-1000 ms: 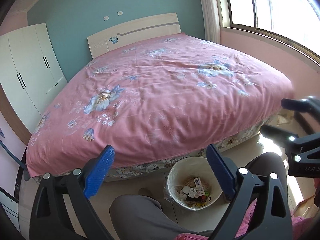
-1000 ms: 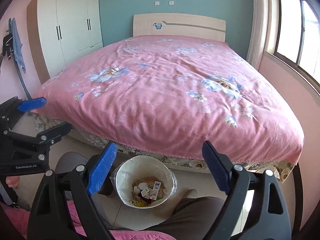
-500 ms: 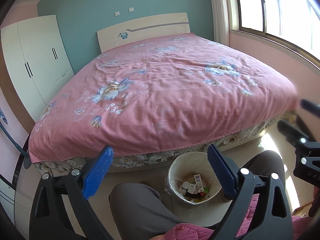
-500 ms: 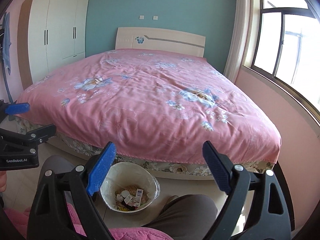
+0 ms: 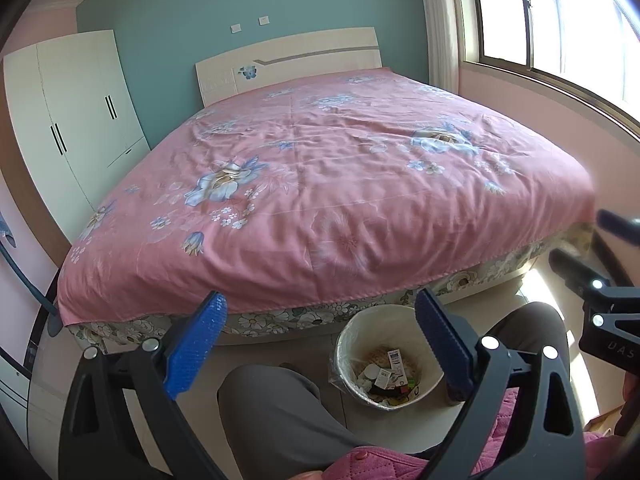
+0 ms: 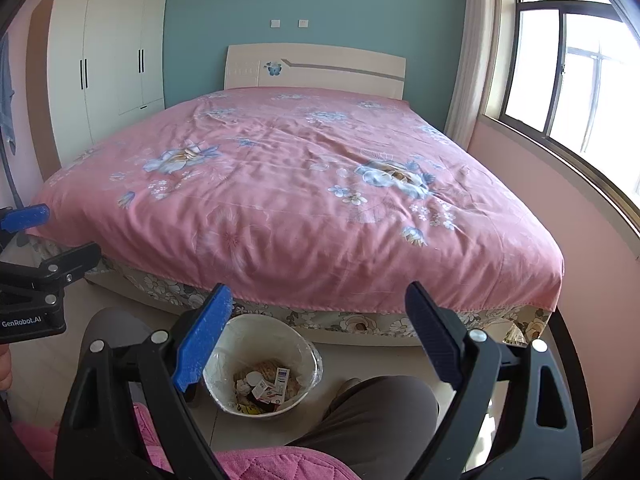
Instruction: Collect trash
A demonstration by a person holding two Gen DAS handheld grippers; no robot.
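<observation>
left gripper [image 5: 320,336] and right gripper [image 6: 318,320], fingers wide and empty, above the lined waste bin [image 6: 262,364] on the floor between the person's knees [image 5: 280,408], at the foot of the bed [image 6: 300,184]. risk: a knee or finger knocks the light bin, spilling its trash [image 6: 266,388].

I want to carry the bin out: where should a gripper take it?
Grip the bin by its near rim, coming down from above with one finger inside and one outside. It stands upright and open on the floor, too wide to span, and the rim is thin.
</observation>
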